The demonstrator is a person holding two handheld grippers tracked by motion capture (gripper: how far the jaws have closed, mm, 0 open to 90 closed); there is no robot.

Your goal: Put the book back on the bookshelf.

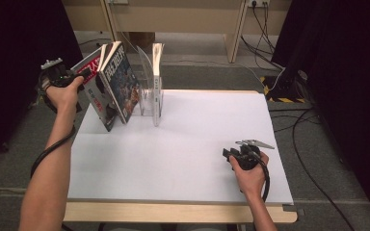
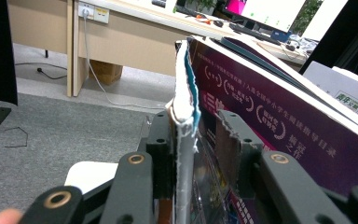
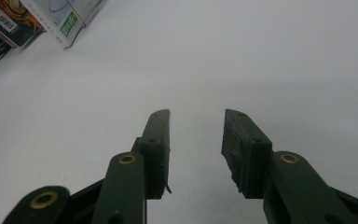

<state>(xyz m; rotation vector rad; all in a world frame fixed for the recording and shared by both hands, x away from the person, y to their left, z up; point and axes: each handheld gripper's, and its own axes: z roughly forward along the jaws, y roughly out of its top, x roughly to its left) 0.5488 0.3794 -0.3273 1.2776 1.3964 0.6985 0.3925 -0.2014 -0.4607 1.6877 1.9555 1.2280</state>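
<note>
Both forearms are bare, with no sleeve to be seen. The left gripper [image 1: 84, 73], at ten o'clock on the table, is black, with a grey plate on top and a black cable looping under the forearm. The right gripper [image 1: 225, 153], at four o'clock, carries a grey three-cornered plate and a black cable curling round the wrist. Its matte black jaws show brass-coloured pivot rivets, small screw holes and worn, ragged pad edges.
</note>
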